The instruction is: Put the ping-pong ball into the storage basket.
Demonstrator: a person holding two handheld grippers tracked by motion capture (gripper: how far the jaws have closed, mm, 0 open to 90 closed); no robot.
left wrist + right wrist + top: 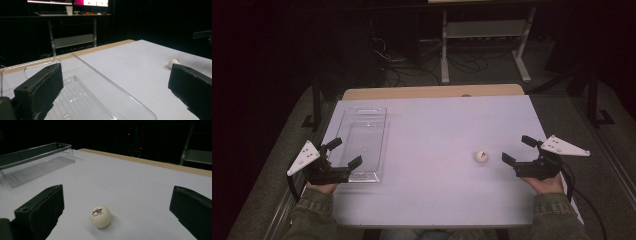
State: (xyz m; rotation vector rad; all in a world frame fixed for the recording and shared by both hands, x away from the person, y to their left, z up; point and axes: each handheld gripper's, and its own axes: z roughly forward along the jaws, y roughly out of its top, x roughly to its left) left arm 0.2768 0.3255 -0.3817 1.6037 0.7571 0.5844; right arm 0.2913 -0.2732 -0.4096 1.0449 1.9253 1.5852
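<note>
Overall, one white-topped desk [432, 130] carries one clear plastic rectangular tray [362, 142], empty, at its left side. Two black tools rest at the near edge: the left tool [346, 152] beside the tray, jaws spread; the right tool [518, 150] likewise spread. One white ball [480, 156] with small red print, unreadable, lies just before the right tool.

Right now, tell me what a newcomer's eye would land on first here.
The small white ball alone on the pale table, just ahead of the open right gripper. Next, the empty clear plastic tray on the table's left side, with the open left gripper at its near end.
</note>
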